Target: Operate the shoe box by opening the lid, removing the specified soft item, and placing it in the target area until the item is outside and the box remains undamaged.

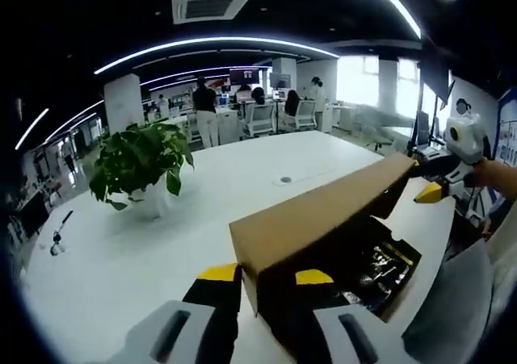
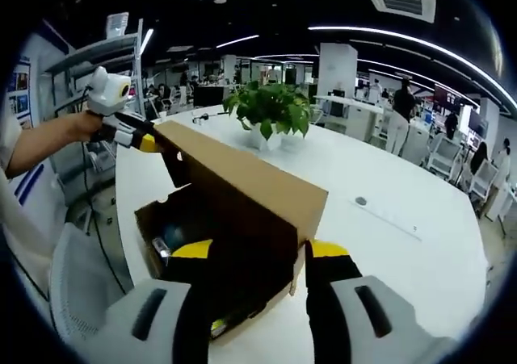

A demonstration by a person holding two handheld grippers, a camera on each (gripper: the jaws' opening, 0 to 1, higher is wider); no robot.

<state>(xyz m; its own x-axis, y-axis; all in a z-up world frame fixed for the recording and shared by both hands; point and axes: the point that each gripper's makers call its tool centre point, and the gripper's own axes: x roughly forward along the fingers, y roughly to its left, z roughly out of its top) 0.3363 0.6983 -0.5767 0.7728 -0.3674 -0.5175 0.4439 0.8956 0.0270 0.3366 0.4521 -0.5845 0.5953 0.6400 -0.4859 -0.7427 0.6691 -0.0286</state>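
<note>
A brown cardboard shoe box (image 2: 149,223) sits at the edge of a white table (image 1: 121,267), its lid (image 1: 323,211) tilted up and open. My left gripper (image 1: 266,275) is shut on one end wall of the lid; from the other side it appears as a yellow-tipped gripper (image 2: 148,144) held by a hand. My right gripper (image 2: 261,248) is shut on the opposite end of the lid (image 2: 242,178), also seen at the far end (image 1: 428,192). Dark items (image 1: 380,263) lie inside the box under the lid; which one is soft I cannot tell.
A potted green plant (image 1: 141,158) (image 2: 271,110) stands on the table beyond the box. A round cable grommet (image 1: 284,180) is set in the tabletop. A grey chair back (image 1: 452,307) (image 2: 81,291) is close to the box. People and desks are far behind.
</note>
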